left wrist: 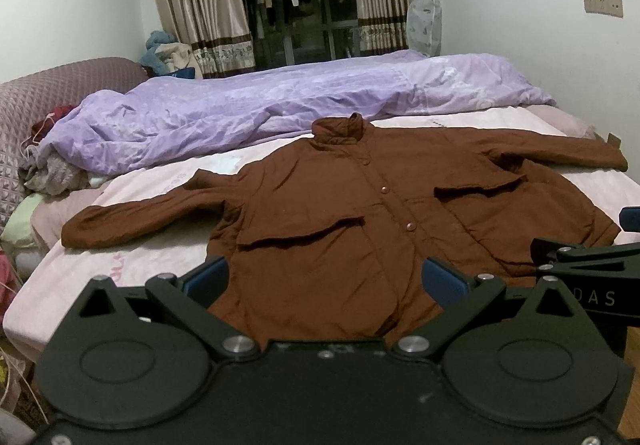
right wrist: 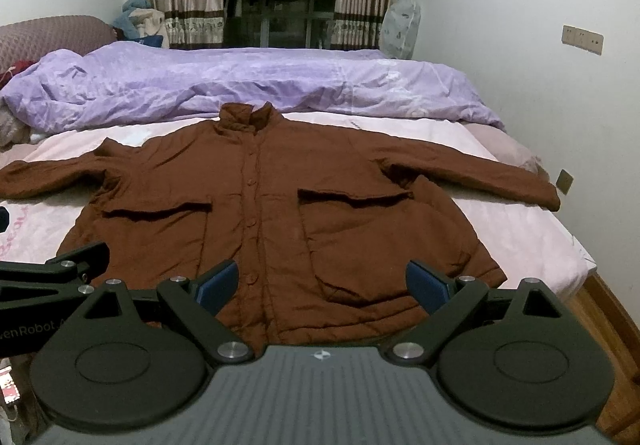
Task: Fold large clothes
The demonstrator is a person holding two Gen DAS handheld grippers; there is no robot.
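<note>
Jacket (left wrist: 360, 213) lying flat, sleeves spread, ready for folding; holding left gripper (left wrist: 326, 285) and right gripper (right wrist: 322, 285) wide over hem.

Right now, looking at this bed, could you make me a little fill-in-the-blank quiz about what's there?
1. The brown jacket lies spread flat with its front facing ____.
2. Behind the jacket's collar is a rumpled quilt coloured ____.
3. Both sleeves stretch ____ from the body.
4. The jaws of the left gripper and right gripper are ____.

Answers: up; purple; outward; open
</note>
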